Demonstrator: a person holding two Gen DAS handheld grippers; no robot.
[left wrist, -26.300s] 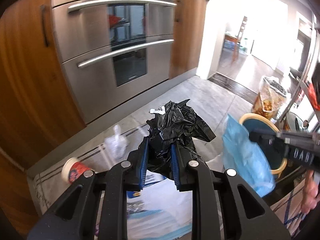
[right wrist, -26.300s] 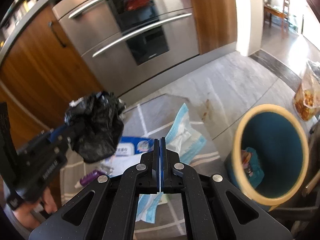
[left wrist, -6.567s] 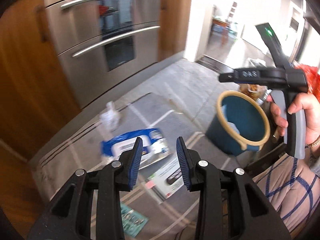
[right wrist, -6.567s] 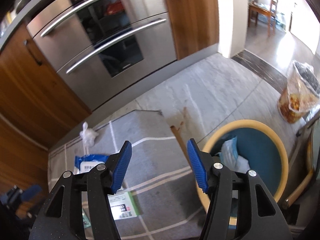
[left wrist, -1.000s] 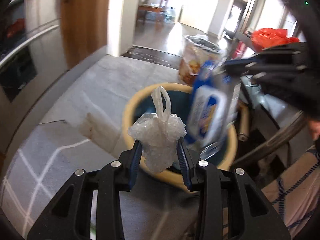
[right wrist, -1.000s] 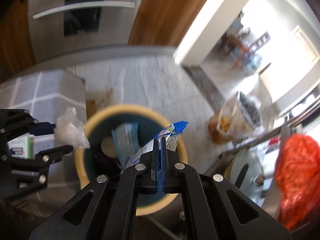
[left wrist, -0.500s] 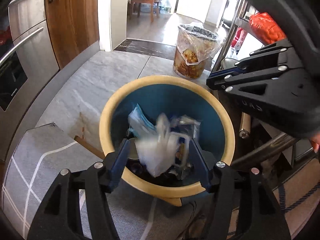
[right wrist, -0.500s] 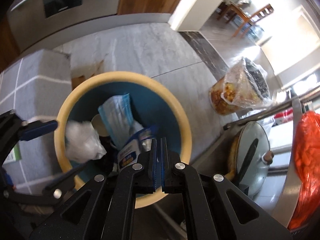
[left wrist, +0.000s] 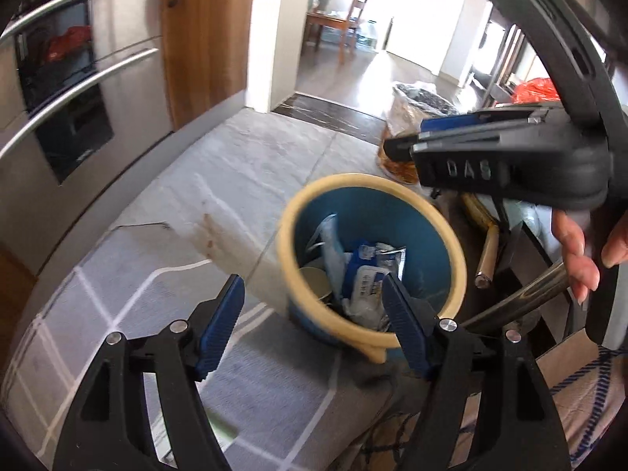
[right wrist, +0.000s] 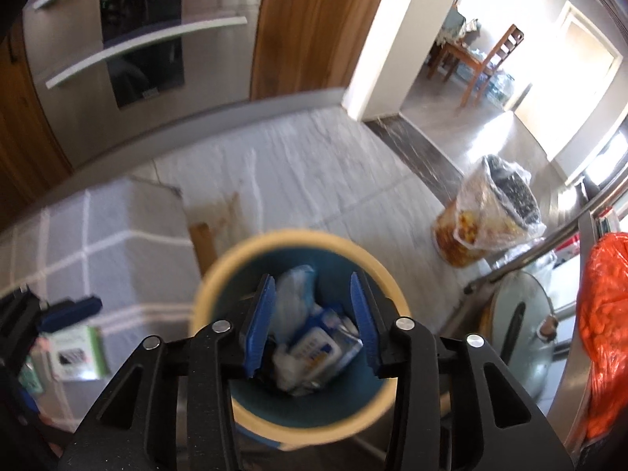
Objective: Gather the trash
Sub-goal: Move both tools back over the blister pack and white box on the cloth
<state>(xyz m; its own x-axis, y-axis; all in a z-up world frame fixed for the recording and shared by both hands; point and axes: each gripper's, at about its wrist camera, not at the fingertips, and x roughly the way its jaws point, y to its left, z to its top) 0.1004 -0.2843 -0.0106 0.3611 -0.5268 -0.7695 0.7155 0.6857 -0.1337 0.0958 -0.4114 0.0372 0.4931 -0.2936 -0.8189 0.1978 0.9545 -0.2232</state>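
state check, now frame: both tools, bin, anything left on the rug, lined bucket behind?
left tool: open, nothing between the pads, jaws just opening.
right tool: open, empty, above the bin, jaws just opening.
bin: upright, holds wipes pack and other trash.
small box: on the rug, not collected.
lined bucket: upright, filled.

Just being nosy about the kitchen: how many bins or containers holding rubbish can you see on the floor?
2. A blue bin with a cream rim sits beside the grey checked rug, full of wrappers. A clear-bagged bin stands further off near the doorway. Others may be out of view.
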